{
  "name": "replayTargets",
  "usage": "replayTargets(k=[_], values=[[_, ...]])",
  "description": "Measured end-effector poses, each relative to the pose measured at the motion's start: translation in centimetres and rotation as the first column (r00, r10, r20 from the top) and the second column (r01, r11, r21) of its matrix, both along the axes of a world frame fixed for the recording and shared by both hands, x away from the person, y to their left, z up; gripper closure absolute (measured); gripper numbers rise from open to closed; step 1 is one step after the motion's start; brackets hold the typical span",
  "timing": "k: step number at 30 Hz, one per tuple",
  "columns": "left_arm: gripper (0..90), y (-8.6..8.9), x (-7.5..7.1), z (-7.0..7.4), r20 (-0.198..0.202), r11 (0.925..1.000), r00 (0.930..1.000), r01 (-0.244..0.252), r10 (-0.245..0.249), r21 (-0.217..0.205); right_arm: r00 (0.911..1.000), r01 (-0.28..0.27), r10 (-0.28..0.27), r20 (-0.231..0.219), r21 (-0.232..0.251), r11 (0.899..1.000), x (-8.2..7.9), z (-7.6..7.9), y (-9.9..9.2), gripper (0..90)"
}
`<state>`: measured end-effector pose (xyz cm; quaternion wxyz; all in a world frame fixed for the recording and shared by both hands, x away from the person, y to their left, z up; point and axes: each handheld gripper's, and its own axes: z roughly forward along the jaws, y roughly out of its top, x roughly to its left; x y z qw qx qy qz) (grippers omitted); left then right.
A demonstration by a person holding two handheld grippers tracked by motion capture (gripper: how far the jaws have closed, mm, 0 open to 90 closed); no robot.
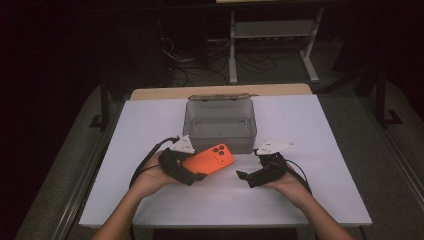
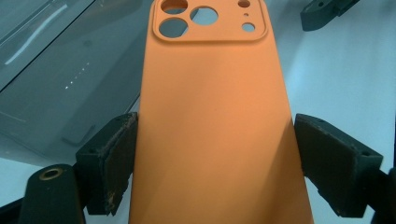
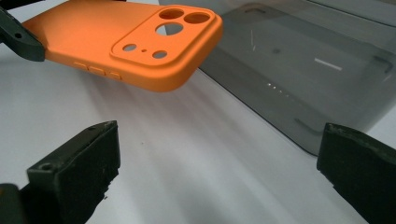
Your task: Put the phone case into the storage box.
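Two bare forearms come in from the bottom, one hand under each gripper. The left gripper (image 1: 200,172) points right and a bit away, and its jaws are squeezed tight on the sides of an orange case (image 1: 207,161). The right gripper (image 1: 245,176) points left toward it, jaws wide apart with nothing between them.

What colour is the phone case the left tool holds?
Orange, plain all over; the case shows best in the left gripper view.

Phone case (image 1: 208,161) orange; box (image 1: 220,131) smoky grey, see-thru; table (image 1: 150,125) white; claws black.
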<state>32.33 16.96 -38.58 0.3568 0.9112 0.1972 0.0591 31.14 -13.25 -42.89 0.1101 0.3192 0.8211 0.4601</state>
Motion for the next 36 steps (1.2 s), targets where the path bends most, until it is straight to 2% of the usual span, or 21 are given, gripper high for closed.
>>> replayTargets(k=[26,32,36], values=[[16.6,0.0,0.0,0.1,-0.001,1.0000,1.0000,0.008,-0.008,-0.003,0.9988,-0.048,0.048,0.003,-0.008,0.999,0.7,-0.7,3.2,0.0],[16.5,0.0,0.1,0.1,0.002,1.0000,1.0000,0.006,-0.006,-0.001,0.9989,-0.047,0.047,0.003,0.006,0.999,0.9,-1.2,3.5,0.0],[16.6,-0.1,0.1,0.0,-0.001,1.0000,1.0000,0.007,-0.007,0.000,0.9982,-0.060,0.060,0.004,-0.005,0.998,0.9,-1.4,3.8,0.0]])
